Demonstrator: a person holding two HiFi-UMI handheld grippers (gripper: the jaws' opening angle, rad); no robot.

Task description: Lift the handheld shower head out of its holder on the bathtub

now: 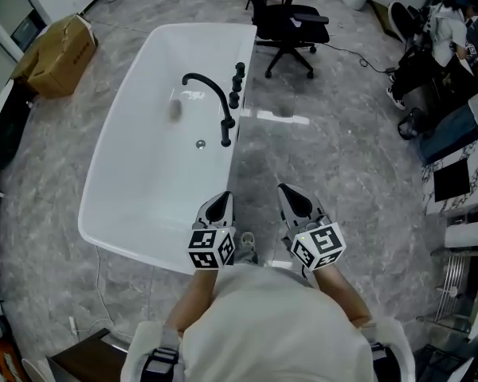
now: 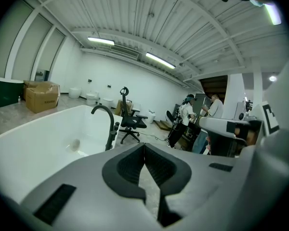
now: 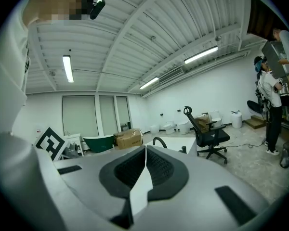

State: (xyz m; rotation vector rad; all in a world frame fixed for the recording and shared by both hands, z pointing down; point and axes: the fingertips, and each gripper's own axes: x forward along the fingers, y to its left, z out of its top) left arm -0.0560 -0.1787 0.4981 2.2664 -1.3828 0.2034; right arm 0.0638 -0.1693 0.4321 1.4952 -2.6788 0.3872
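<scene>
As seen from the head view, the grey marble floor (image 1: 334,157) takes up most of the scene. A white freestanding bathtub (image 1: 135,173) sits on it at left, running away from the person.

A black office chair (image 1: 291,26) stands beyond the tub's far right corner. A cardboard box (image 1: 60,54) lies well apart to the tub's left. People work at the far right edge (image 1: 450,34), details too small to read.

Left gripper (image 1: 220,203): held over the tub's near right corner, pointing along the rim. In the left gripper view its jaws are pressed together at the tips (image 2: 144,146), nothing between them. Marker cube (image 1: 211,247) faces the head camera.

Right gripper (image 1: 291,197): held just beside the left one, over bare floor outside the tub. In the right gripper view its jaws are likewise pressed together (image 3: 145,148), nothing pinched.

Black gooseneck faucet (image 1: 215,102): rises from the tub's right rim about midway along, its spout arching over the basin. Visible ahead of both sets of jaws (image 2: 105,124) (image 3: 159,141).

Handheld shower head (image 1: 238,75): stands in the row of upright black fittings on the right rim, just beyond the faucet base, well apart from both grippers. At this size I cannot separate head, holder and knobs with certainty. It is seated on the rim, not lifted.

Drain (image 1: 200,143): small ring on the tub floor, near the faucet base.
</scene>
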